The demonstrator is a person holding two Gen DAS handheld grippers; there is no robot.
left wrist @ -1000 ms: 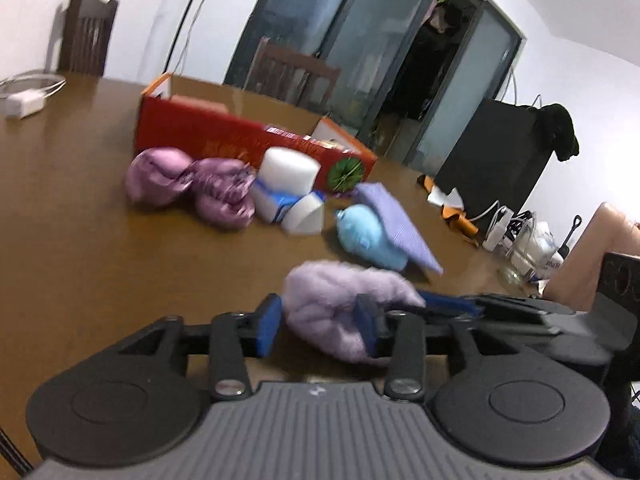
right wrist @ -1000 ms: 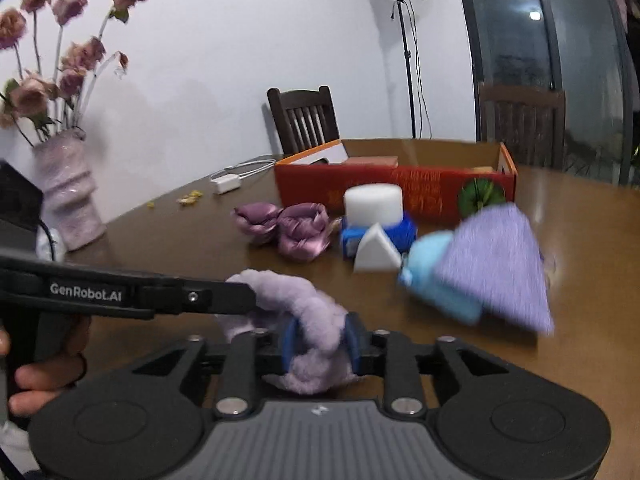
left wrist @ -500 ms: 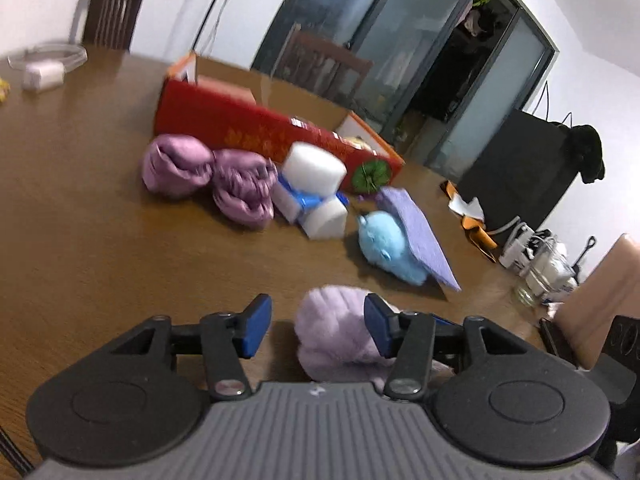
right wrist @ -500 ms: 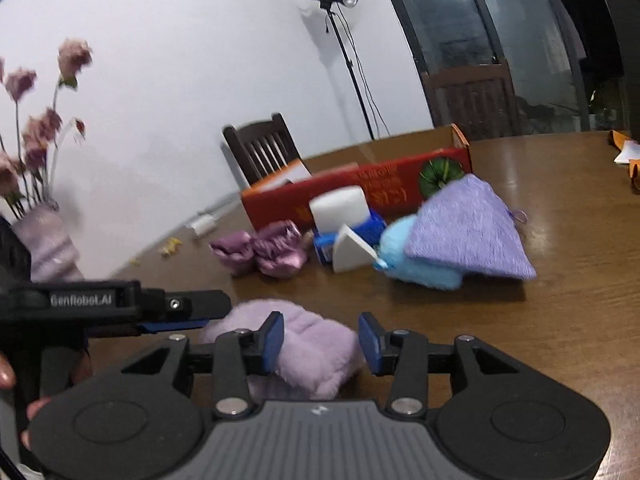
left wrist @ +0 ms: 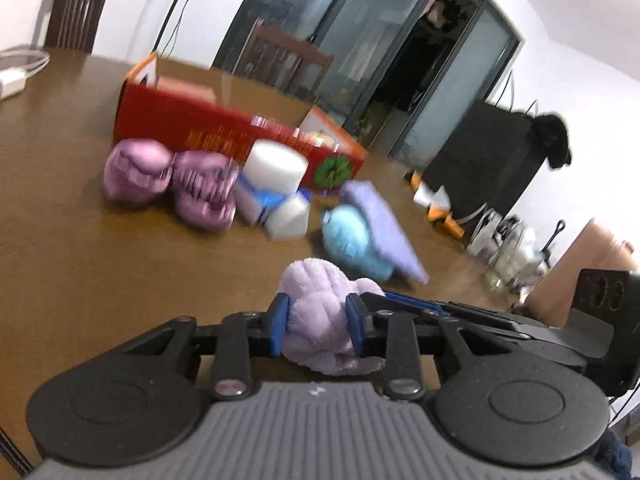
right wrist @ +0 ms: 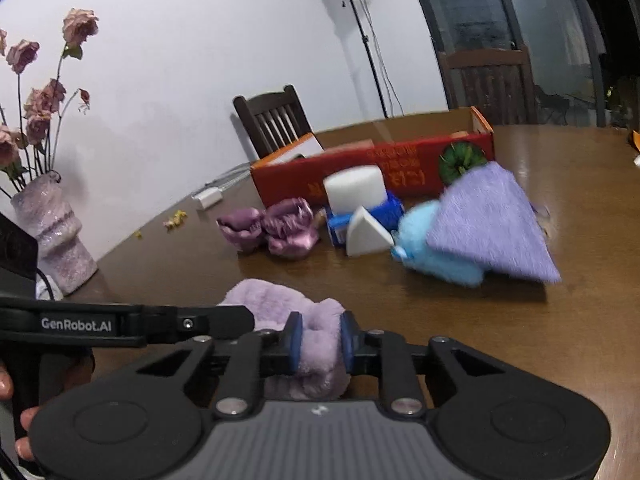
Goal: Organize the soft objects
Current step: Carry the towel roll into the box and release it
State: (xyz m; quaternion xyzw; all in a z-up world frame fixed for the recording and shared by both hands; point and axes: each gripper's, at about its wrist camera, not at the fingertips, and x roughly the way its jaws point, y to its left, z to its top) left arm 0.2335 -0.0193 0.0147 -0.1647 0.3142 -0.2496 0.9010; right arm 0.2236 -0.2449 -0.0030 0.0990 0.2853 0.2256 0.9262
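Note:
A fluffy lilac plush (left wrist: pixel 320 312) lies on the brown table close in front. My left gripper (left wrist: pixel 318 322) is shut on it from one side. My right gripper (right wrist: pixel 318 342) is shut on the same lilac plush (right wrist: pixel 280 312) from the other side. Further back lie two pink satin bundles (left wrist: pixel 172 180), a white foam cylinder (left wrist: pixel 276 168) on a blue pack, a white foam wedge (left wrist: pixel 288 220), a light-blue plush (left wrist: pixel 352 240) and a purple cloth (left wrist: pixel 380 228) leaning on it. The same group shows in the right wrist view, with the purple cloth (right wrist: pixel 492 224) at the right.
An open red cardboard box (left wrist: pixel 224 124) stands behind the soft things; it also shows in the right wrist view (right wrist: pixel 372 168). A vase of dried roses (right wrist: pixel 52 236) stands at the left table edge. A white charger (right wrist: pixel 208 198) lies near the far edge. Chairs surround the table.
Half a second ago both grippers were open around the lilac plush; now both have closed on it. The views have shifted slightly and are blurred by motion.

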